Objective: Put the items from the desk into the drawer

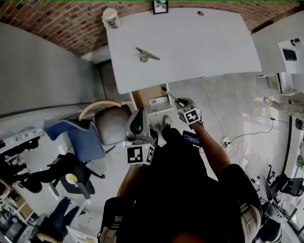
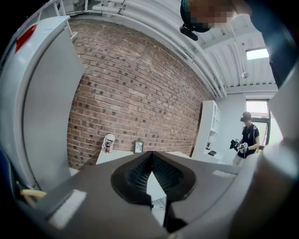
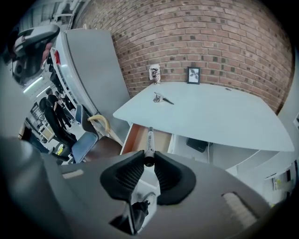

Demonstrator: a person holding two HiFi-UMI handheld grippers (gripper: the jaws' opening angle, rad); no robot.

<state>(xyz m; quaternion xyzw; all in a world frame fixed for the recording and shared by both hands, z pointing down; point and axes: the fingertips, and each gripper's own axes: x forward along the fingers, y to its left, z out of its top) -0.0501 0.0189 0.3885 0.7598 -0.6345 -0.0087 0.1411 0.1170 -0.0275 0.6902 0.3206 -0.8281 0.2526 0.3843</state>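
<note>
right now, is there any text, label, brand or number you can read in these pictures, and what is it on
No text is legible in any view.
Cup: dark print on its side, too small to read.
Picture frame: contents too small to read.
Pen: no print can be made out.
Cubes on left gripper and right gripper: square patterns, no words.

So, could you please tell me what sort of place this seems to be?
Most likely an office or shared workroom. There is a white desk with an open drawer under it, a brick wall behind it, and office chairs standing nearby.
</note>
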